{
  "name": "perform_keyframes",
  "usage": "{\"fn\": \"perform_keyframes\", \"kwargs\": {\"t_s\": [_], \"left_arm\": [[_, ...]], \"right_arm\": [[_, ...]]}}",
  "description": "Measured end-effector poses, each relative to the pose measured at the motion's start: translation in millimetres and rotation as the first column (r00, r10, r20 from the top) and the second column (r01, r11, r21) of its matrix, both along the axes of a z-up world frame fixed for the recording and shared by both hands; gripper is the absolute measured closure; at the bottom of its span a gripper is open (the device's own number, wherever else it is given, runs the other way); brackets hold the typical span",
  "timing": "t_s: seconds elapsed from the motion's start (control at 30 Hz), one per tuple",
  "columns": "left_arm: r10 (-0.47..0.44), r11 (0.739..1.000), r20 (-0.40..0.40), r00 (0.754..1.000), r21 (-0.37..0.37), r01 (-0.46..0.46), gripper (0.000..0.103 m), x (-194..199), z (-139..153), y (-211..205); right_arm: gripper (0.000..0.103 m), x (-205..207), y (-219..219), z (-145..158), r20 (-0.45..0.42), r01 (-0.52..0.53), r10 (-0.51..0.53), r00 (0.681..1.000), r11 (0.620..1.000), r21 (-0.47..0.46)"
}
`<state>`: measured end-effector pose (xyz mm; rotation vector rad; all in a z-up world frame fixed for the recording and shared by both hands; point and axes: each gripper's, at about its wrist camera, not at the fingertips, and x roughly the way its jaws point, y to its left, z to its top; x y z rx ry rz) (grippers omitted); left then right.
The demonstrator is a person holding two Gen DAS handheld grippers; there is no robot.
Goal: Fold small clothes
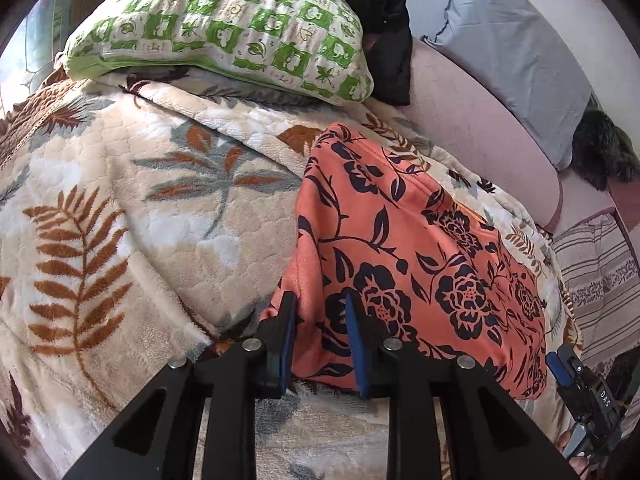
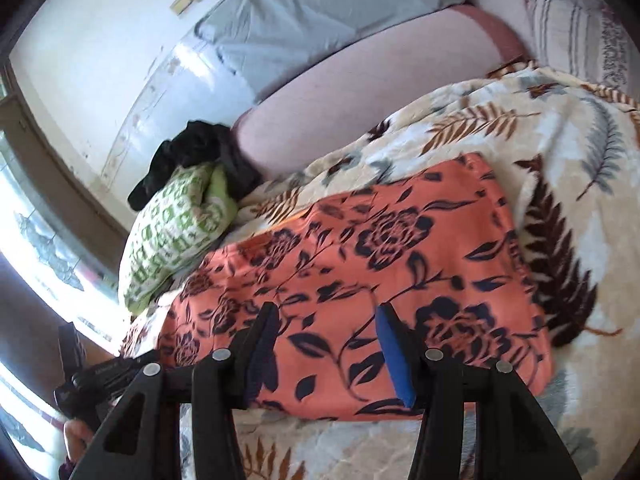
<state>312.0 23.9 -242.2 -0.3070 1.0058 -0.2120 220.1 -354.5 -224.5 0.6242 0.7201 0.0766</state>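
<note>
The orange floral garment point(image 1: 420, 264) lies folded on the leaf-print blanket point(image 1: 132, 208) that covers the bed, toward the blanket's far edge, next to the pink sheet point(image 1: 476, 128). Your left gripper point(image 1: 320, 340) sits at the garment's near left corner, jaws parted only narrowly; you cannot tell whether cloth is pinched between them. Your right gripper point(image 2: 324, 352) hovers over the garment's near edge with its jaws apart and nothing between the pads. Beyond the garment, a green checked pillow point(image 1: 224, 28) rests on the blanket's far corner, dark clothing point(image 1: 380, 12) behind it, a grey pillow point(image 1: 516, 52) against the wall.
</note>
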Motion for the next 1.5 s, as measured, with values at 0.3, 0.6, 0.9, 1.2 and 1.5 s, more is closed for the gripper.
{"fn": "perform_keyframes", "kwargs": {"t_s": [0.3,0.6,0.9,1.2,1.5], "left_arm": [[-0.030,0.932,0.001,1.000,0.362,0.027,0.063,-2,-19,-34],[-0.056,0.891,0.026,0.998,0.453,0.038,0.059,-5,-21,-50],[-0.069,0.876,0.037,0.997,0.481,0.042,0.059,-6,-21,-54],[-0.077,0.863,0.045,0.996,0.502,0.044,0.059,-7,-23,-57],[-0.077,0.864,0.038,0.996,0.501,0.048,0.056,-7,-25,-58]], "right_arm": [[0.046,25,64,-60,-0.305,-0.161,0.063,0.950,0.937,-0.310],[0.045,23,61,-55,-0.298,-0.143,0.051,0.953,0.944,-0.298],[0.044,24,61,-58,-0.297,-0.144,0.051,0.953,0.943,-0.301],[0.044,24,61,-58,-0.296,-0.145,0.052,0.954,0.943,-0.300],[0.044,25,61,-59,-0.295,-0.146,0.053,0.954,0.942,-0.302]]}}
